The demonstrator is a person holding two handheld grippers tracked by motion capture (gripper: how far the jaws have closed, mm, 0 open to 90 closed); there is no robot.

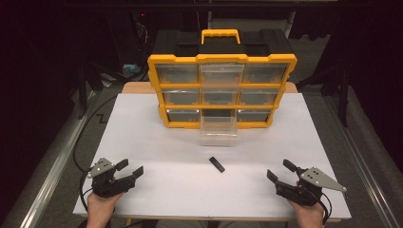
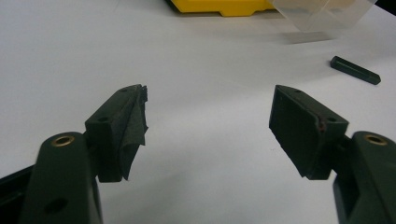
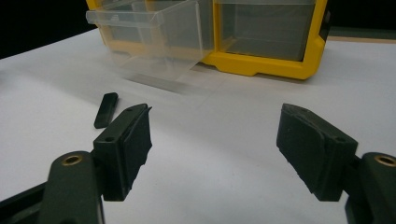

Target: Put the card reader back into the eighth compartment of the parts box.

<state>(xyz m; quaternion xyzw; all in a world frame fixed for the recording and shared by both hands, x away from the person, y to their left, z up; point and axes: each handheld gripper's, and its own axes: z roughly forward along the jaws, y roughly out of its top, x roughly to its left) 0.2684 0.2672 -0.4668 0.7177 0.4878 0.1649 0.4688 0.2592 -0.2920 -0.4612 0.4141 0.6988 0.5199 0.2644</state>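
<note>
Two grippers rest at the near edge of the table [image 1: 142,118], both with jaws spread apart and nothing between them: the left gripper [image 1: 130,169] well to the left of the bar, the right gripper [image 1: 280,171] to the right of it. Judged from the high view, the right gripper is a little nearer the bar than the left, though neither is close.

Between them and slightly farther out lies the bar [image 1: 217,164], flat on the white top. It is small, black, slim and straight, with squared ends and a matt face. Its long axis runs diagonally, the far end toward the left, the near end toward the right. In the left gripper view the bar [image 2: 355,70] sits ahead and off to the right of the open jaws; in the right gripper view it [image 3: 106,109] sits ahead and to the left, nearly end-on. A grasp across its narrow width would probably need the jaws turned square to that diagonal.

Just beyond the bar, a clear drawer [image 1: 218,128] hangs pulled out of the bottom row of the yellow cabinet [image 1: 221,59], tilted down with its front on the table.
</note>
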